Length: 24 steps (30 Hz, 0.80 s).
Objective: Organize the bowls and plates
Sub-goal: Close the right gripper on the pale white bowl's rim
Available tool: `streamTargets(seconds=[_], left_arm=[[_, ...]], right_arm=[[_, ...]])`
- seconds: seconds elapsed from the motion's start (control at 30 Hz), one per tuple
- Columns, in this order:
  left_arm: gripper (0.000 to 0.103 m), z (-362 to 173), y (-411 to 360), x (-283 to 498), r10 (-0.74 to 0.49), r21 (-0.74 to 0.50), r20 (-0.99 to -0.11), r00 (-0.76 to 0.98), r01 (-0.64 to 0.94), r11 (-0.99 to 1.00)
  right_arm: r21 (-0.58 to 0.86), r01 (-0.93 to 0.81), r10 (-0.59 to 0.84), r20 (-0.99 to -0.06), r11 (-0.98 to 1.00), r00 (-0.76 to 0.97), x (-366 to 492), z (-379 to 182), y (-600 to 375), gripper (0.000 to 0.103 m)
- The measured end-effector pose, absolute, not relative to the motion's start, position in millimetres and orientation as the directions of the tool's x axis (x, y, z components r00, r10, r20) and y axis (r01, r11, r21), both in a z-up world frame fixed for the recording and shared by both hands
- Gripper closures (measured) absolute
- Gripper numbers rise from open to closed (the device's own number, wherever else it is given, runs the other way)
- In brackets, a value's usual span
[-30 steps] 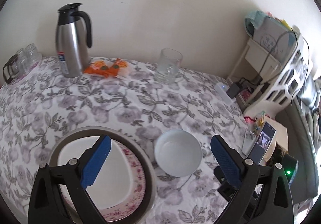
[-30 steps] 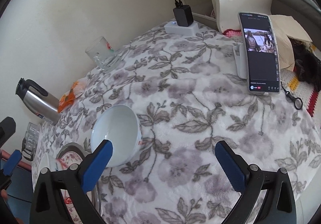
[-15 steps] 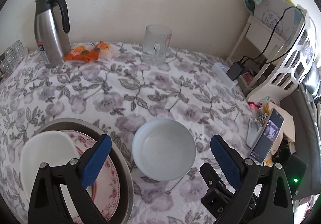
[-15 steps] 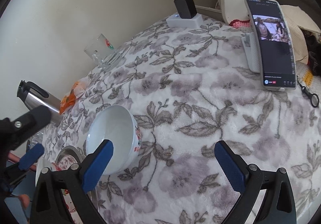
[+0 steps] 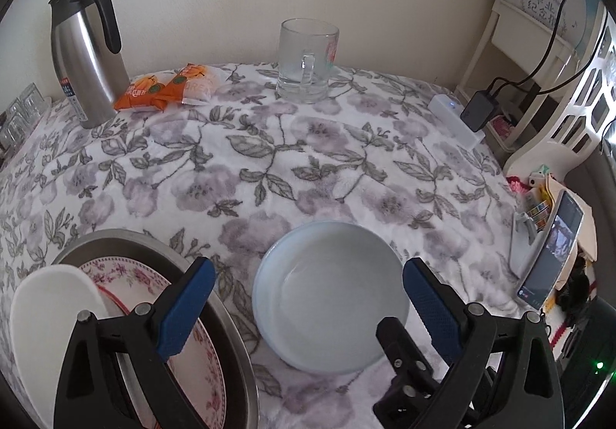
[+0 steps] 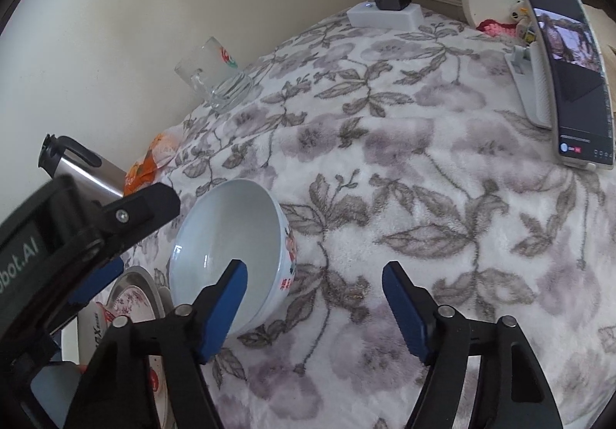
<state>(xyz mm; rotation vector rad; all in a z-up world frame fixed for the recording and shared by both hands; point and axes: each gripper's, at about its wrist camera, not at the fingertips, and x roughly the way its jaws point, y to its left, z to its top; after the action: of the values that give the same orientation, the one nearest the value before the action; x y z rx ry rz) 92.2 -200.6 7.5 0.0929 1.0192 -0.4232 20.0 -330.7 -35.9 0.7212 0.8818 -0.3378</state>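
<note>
A white bowl [image 5: 331, 298] stands on the floral tablecloth; it also shows in the right wrist view [image 6: 231, 248]. My left gripper [image 5: 304, 302] is open, its blue pads on either side of the bowl. My right gripper [image 6: 313, 302] is open, its left pad over the bowl's near rim. To the left lies a stack: a metal plate [image 5: 154, 248], a floral plate [image 5: 127, 275] and a white oval dish [image 5: 50, 333].
A steel thermos [image 5: 86, 52], orange snack packets [image 5: 169, 86] and a glass mug [image 5: 308, 59] stand along the back wall. A power strip with charger [image 5: 462, 117] and a phone on a stand [image 5: 550, 256] are at the right edge. Small glasses [image 5: 19, 113] sit far left.
My left gripper has moved right and forward, from over the plate stack to straddling the bowl. My right gripper has closed in on the bowl and its jaws have narrowed.
</note>
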Motion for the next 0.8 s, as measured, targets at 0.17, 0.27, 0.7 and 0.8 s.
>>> streamTargets(seconds=[0.17,0.27,0.7,0.8], left_arm=[[0.005,6.1,-205.6,93.5,-0.300,-0.102,-0.837,0.457,0.408,0.907],[0.005,4.9,-208.4,93.9,-0.308,-0.100,-0.836,0.454,0.425,0.900],[0.015,-1.7,-209.2,97.4,-0.323,-0.120,-0.845,0.425,0.438,0.891],[0.027,-6.3,-210.8,98.3,-0.320,-0.122,-0.855,0.408,0.441,0.889]], right_arm=[[0.432,0.540,0.036,-0.803,0.723,0.594,26.0,-43.3,-327.5,0.047],[0.451,0.534,0.052,-0.796,0.715,0.603,26.9,-46.1,-328.4,0.051],[0.517,0.548,0.078,-0.771,0.658,0.633,16.9,-53.5,-342.1,0.080],[0.520,0.551,0.080,-0.771,0.652,0.632,16.1,-55.3,-343.6,0.080]])
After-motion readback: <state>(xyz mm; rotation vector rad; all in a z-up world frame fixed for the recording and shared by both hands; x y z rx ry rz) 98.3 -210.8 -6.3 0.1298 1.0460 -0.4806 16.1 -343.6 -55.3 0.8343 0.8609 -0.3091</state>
